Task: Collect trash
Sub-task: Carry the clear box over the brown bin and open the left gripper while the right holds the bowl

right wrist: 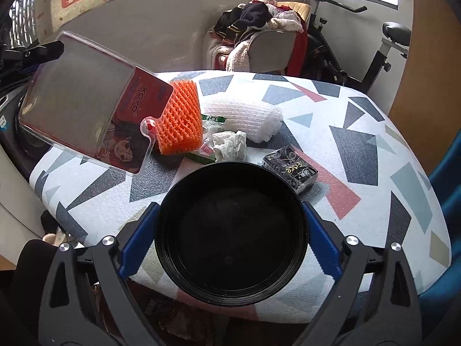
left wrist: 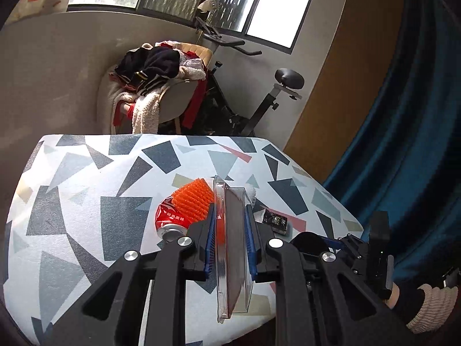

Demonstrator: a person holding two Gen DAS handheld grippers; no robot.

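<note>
My left gripper (left wrist: 230, 222) is shut on a clear plastic package (left wrist: 233, 248), held edge-on above the table; it also shows in the right wrist view (right wrist: 83, 106) at the left. My right gripper (right wrist: 230, 225) is shut on a black round bowl (right wrist: 230, 230) over the table's near edge. On the patterned table (right wrist: 360, 150) lie an orange foam net (right wrist: 180, 121), a white foam net (right wrist: 245, 118), crumpled white plastic (right wrist: 230, 145), a green wrapper (right wrist: 201, 158) and a black packet (right wrist: 291, 170). A crushed red can (left wrist: 170, 219) lies left of the left gripper.
Behind the table stand a chair piled with clothes (right wrist: 259, 31) and an exercise bike (right wrist: 360, 43). A blue curtain (left wrist: 403, 144) hangs at the right. A wooden panel (left wrist: 345, 72) is by the wall.
</note>
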